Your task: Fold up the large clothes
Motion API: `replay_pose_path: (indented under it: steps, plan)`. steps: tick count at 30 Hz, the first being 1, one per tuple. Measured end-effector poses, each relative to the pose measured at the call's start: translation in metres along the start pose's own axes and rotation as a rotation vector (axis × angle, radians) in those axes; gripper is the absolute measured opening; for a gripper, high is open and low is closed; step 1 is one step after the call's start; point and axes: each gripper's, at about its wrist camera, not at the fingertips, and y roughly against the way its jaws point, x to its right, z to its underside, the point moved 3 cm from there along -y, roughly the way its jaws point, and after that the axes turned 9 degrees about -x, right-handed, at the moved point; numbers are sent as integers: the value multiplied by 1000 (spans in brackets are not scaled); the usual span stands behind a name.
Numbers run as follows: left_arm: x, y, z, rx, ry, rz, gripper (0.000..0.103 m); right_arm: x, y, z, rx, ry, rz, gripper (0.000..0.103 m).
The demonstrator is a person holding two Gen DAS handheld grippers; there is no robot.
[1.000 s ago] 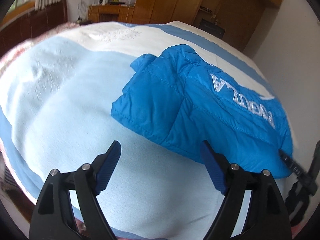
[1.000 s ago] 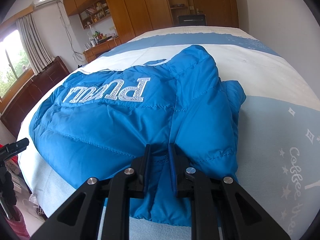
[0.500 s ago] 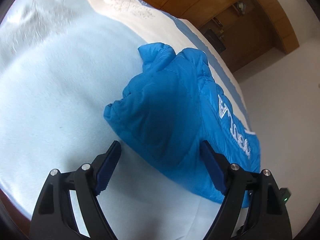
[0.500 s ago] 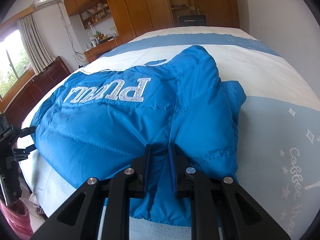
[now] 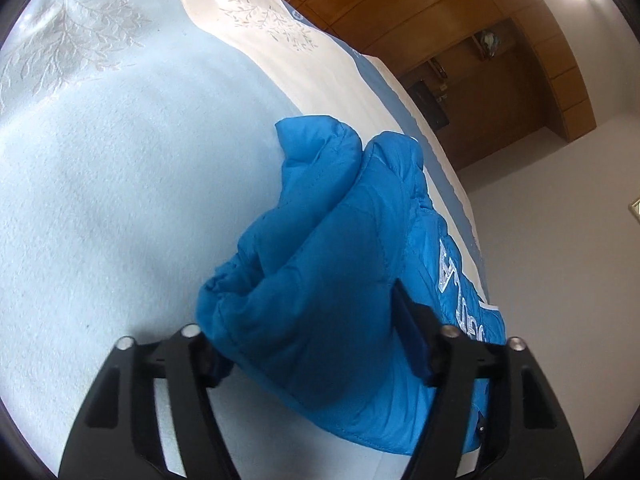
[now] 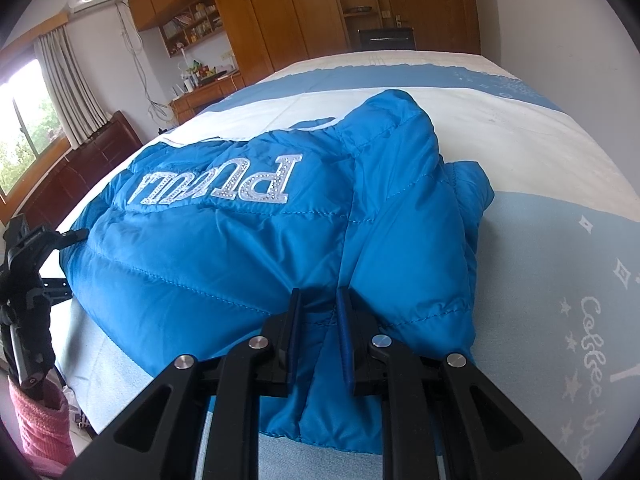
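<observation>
A bright blue padded jacket (image 6: 248, 248) with silver lettering lies folded on the bed (image 6: 540, 240). My right gripper (image 6: 319, 296) is shut on a pinch of its near hem, with the fabric gathered between the narrow jaws. At the opposite end, my left gripper (image 5: 312, 332) has its jaws closing around the jacket's (image 5: 320, 280) bunched corner. One finger is tucked under the fold and the other presses the top. From the right wrist, the left gripper's black frame (image 6: 28, 264) shows at the jacket's far left edge.
The bed cover (image 5: 120, 200) is pale blue and white and stretches wide beyond the jacket. Wooden wardrobes (image 6: 288, 12) line the far wall. A dark wooden cabinet (image 6: 92, 152) and a window stand left of the bed. A pink basket (image 6: 36, 420) sits on the floor.
My left gripper rolled, moved in over the jacket's corner and narrowed its jaws around the bunched fabric. The right gripper kept still, shut on the hem.
</observation>
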Motion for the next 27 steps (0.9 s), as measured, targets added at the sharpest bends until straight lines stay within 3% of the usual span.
replay_pose_path:
  steps: [2, 5, 10, 16, 27]
  plan:
    - [4, 4, 2, 11, -13, 3, 47, 0, 0, 0, -3, -1, 0, 16]
    - [5, 6, 5, 15, -37, 1, 43, -1, 0, -1, -7, 1, 4, 16]
    - [-14, -5, 2, -35, -1, 58, 43, -2, -1, -2, -6, 0, 6, 16]
    - [-8, -13, 4, -9, -57, 39, 43, -4, -3, 0, 4, 14, 20, 16]
    - [-11, -7, 17, 10, -61, 40, 43, -7, -3, 6, 45, 31, 45, 16]
